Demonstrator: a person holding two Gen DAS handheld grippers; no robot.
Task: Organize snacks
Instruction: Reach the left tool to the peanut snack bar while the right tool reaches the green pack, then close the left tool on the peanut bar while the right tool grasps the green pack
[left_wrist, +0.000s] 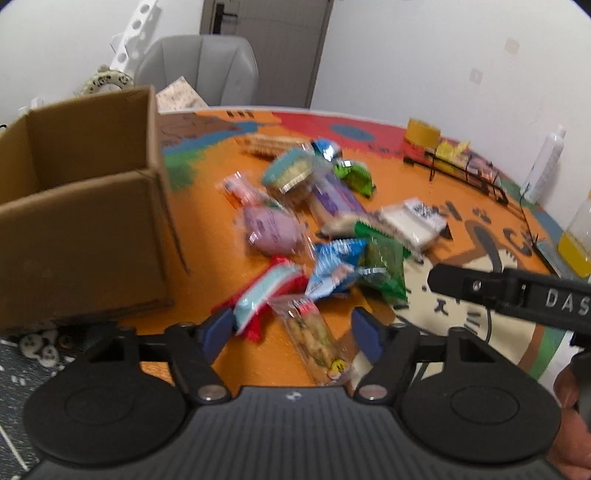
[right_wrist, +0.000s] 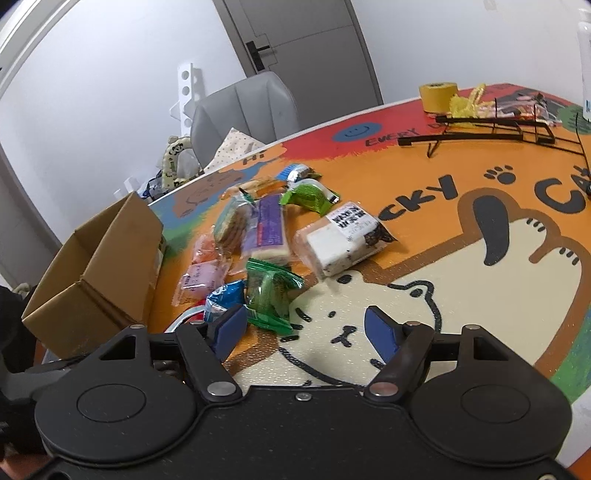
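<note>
While both tools gape empty | left tool (left_wrist: 291, 332) straddles clear nut bar (left_wrist: 314, 339), long axis along fingers

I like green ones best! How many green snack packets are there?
2. The dark green packet lies at the pile's near edge, beside a blue packet; the light green packet lies at its far side. More may hide underneath.

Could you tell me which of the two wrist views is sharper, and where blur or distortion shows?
The right wrist view is sharper: print on the white snack pack shows crisply. The left wrist view is motion-blurred: the snack pile and cardboard box are smeared. Both are fisheye: the table edge bows, and corners darken.
</note>
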